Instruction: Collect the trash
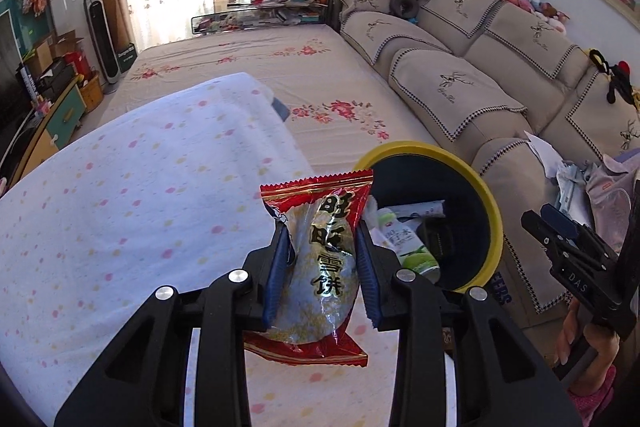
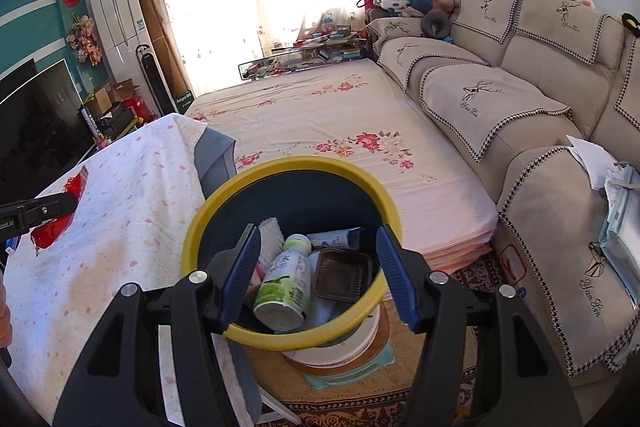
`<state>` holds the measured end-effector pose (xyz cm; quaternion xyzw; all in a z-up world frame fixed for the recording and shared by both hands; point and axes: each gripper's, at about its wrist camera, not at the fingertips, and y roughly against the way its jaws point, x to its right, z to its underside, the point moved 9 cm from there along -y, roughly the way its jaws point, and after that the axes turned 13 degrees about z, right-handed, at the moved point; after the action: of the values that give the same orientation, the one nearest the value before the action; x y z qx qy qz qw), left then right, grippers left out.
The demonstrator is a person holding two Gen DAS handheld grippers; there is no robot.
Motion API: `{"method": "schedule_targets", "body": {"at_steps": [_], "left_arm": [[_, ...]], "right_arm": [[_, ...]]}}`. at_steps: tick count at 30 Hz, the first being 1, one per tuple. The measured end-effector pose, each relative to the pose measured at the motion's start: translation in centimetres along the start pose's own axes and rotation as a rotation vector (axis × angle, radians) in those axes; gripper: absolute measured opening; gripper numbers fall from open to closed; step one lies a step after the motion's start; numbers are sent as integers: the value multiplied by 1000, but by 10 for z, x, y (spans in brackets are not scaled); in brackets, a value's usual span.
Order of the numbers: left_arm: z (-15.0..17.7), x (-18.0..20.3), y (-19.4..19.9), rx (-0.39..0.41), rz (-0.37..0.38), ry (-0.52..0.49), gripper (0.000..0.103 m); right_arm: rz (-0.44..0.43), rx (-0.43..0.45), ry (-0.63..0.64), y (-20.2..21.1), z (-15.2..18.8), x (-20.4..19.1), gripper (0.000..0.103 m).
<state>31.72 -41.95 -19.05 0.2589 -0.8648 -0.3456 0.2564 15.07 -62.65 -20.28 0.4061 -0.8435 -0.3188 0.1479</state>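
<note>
My left gripper [image 1: 323,259] is shut on a red and silver snack wrapper [image 1: 320,267] and holds it above the spotted white cloth, just left of the yellow-rimmed trash bin [image 1: 490,211]. The wrapper also shows in the right wrist view [image 2: 56,223], at the far left with the left gripper [image 2: 60,209]. My right gripper [image 2: 316,271] is open and empty, right above the bin [image 2: 200,227]. Inside the bin lie a white and green bottle [image 2: 286,283], a dark plastic tray [image 2: 342,275] and other trash.
A table with a spotted white cloth [image 1: 120,207] is on the left. A floral mattress [image 2: 340,123] lies ahead and a beige sofa [image 2: 540,107] on the right. Papers [image 2: 616,203] sit on the sofa arm. The bin stands on stacked round items [image 2: 340,355].
</note>
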Motion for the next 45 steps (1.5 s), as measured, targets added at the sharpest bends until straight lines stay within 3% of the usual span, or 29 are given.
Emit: {"method": "schedule_targets", "body": {"at_steps": [8, 15, 25, 28, 32, 38, 45], "left_arm": [[-24, 77, -81, -69, 63, -79, 33], [-35, 107, -145, -116, 79, -100, 39], [-41, 82, -163, -93, 6, -65, 77], [-36, 71, -146, -80, -6, -50, 83], [-24, 59, -92, -22, -26, -49, 93], [18, 30, 37, 139, -136, -40, 98], [98, -19, 175, 265, -273, 88, 98]], "right_arm": [[38, 2, -49, 3, 3, 43, 58], [55, 12, -64, 10, 4, 63, 59], [40, 19, -45, 19, 6, 55, 62], [32, 24, -22, 25, 8, 47, 63], [9, 35, 3, 38, 13, 33, 67], [-44, 55, 65, 60, 23, 0, 71], [-90, 122, 122, 104, 31, -34, 87]]}}
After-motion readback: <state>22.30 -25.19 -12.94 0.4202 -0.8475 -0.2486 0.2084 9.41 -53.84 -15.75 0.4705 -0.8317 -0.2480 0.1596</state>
